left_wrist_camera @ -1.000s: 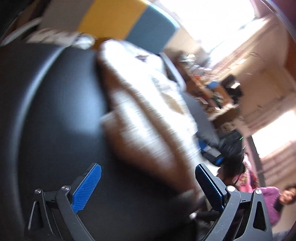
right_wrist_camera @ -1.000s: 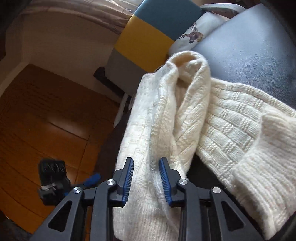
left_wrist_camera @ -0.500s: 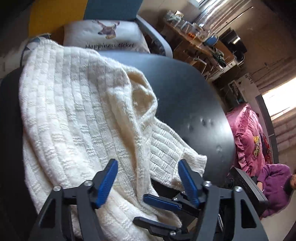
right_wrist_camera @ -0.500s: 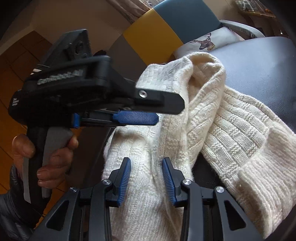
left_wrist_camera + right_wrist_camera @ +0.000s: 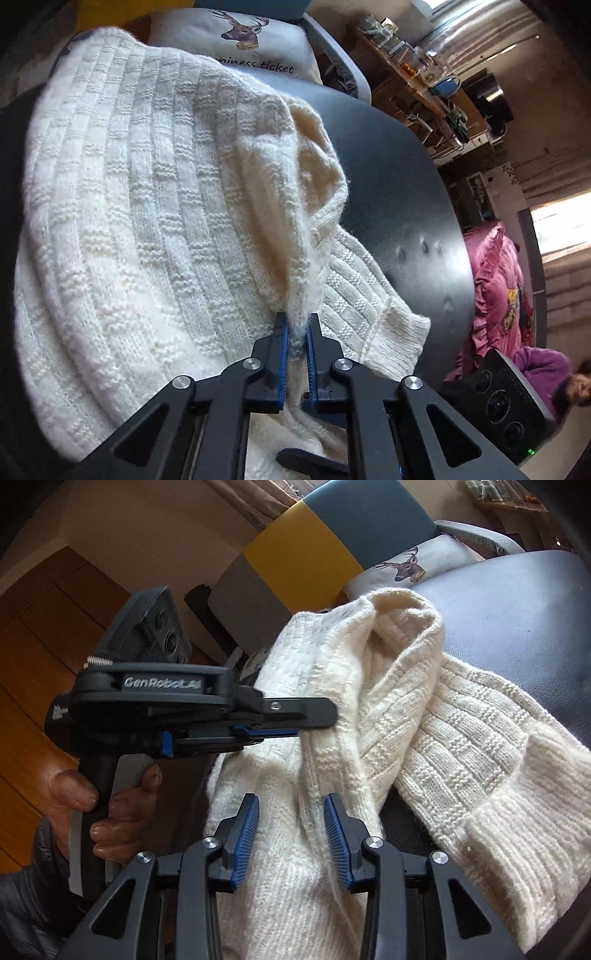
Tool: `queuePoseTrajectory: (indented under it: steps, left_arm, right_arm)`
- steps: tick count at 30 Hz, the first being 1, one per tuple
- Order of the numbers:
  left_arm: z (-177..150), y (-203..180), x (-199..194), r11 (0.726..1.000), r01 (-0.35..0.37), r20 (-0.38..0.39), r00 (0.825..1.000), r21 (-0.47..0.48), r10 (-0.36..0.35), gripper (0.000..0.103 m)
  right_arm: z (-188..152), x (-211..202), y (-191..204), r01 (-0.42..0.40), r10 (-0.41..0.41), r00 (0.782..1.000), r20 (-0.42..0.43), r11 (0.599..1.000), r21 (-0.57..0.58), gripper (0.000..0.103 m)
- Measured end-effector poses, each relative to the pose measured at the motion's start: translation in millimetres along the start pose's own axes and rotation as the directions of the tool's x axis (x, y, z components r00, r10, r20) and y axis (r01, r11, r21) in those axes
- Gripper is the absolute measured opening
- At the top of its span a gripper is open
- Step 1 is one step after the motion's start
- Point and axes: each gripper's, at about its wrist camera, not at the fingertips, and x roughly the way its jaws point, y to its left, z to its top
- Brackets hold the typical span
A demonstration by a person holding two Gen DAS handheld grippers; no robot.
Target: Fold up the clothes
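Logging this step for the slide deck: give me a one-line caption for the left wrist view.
Left claw shut on a fold of the cream cable-knit sweater draped over the round black table.

The sweater (image 5: 147, 221) lies bunched on the table (image 5: 399, 206), and one sleeve (image 5: 491, 775) sticks out to the right. The left gripper (image 5: 295, 328) bites a fold near the middle. The right gripper (image 5: 291, 812) sits around the front edge. A pillow (image 5: 258, 40) sits on a chair (image 5: 314, 546) behind the table
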Motion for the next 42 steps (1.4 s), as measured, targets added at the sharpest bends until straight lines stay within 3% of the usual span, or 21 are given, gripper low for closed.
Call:
queuePoseTrajectory:
  steps: [3, 6, 10, 13, 16, 19, 21, 23, 26, 30, 32, 34, 36, 41, 42]
  left_arm:
    - [-6, 22, -36, 0.987, 0.144, 0.079, 0.987, -0.07, -0.138, 0.007]
    - [-19, 57, -85, 0.96, 0.253, 0.184, 0.956, -0.121, -0.228, 0.005]
    - [-43, 114, -136, 0.954, 0.235, 0.299, 0.939, -0.185, -0.173, 0.0]
    - [-64, 155, -157, 0.952, 0.172, 0.335, 0.939, -0.253, -0.08, 0.0]
    - [-83, 169, -159, 0.964, 0.078, 0.301, 0.954, -0.253, 0.002, 0.0]
    - [-87, 151, -146, 0.976, 0.104, 0.268, 0.962, -0.192, -0.05, 0.003]
    - [-79, 131, -136, 0.978, 0.144, 0.251, 0.962, -0.15, -0.103, 0.021]
    - [-67, 106, -118, 0.973, 0.189, 0.223, 0.962, -0.131, -0.156, 0.066]
    - [-49, 66, -91, 0.973, 0.21, 0.171, 0.966, -0.096, -0.192, 0.068]
    - [-24, 18, -58, 0.988, 0.151, 0.104, 0.983, -0.027, -0.148, 0.068]
    - [-14, 0, -41, 0.993, 0.121, 0.057, 0.991, 0.002, -0.121, 0.068]
    - [-9, -13, -22, 0.995, 0.096, -0.006, 0.995, 0.019, -0.096, 0.066]
    - [-6, -22, -5, 0.997, 0.072, -0.07, 0.995, 0.028, -0.07, 0.056]
    - [-4, -35, 12, 0.998, 0.03, -0.142, 0.99, 0.051, -0.022, 0.051]
    - [-3, -38, 12, 0.998, 0.034, -0.145, 0.989, 0.06, -0.025, 0.05]
  right_arm:
    - [4, -21, -13, -0.046, 0.043, 0.998, 0.055, 0.997, 0.059, 0.038]
    - [13, -31, -24, 0.049, -0.056, 0.995, 0.083, 0.996, 0.077, 0.038]
    - [29, -26, -50, 0.243, -0.255, 0.966, 0.051, 0.955, 0.168, 0.038]
    - [19, -32, -70, 0.19, -0.216, 0.975, 0.058, 0.938, 0.29, 0.038]
    - [11, -34, -76, 0.033, -0.074, 0.993, 0.087, 0.915, 0.403, 0.038]
    - [12, -40, -74, -0.003, -0.048, 0.993, 0.109, 0.905, 0.425, 0.038]
    - [16, -33, -74, -0.002, -0.044, 0.995, 0.095, 0.899, 0.438, 0.038]
    - [20, -23, -75, 0.005, -0.043, 0.996, 0.074, 0.892, 0.452, 0.038]
    - [20, -16, -73, -0.027, 0.007, 0.999, 0.045, 0.892, 0.451, 0.038]
    - [10, -14, -62, -0.123, 0.142, 0.99, -0.019, 0.909, 0.398, 0.039]
    - [4, -14, -56, -0.165, 0.192, 0.981, -0.036, 0.914, 0.371, 0.041]
    - [1, -18, -46, -0.291, 0.309, 0.951, 0.003, 0.892, 0.345, 0.043]
    - [1, -12, -36, -0.265, 0.285, 0.958, -0.025, 0.915, 0.304, 0.044]
    - [2, 2, -10, -0.18, 0.2, 0.975, -0.094, 0.965, 0.191, 0.046]
    - [4, -4, -11, -0.176, 0.192, 0.979, -0.072, 0.968, 0.18, 0.046]
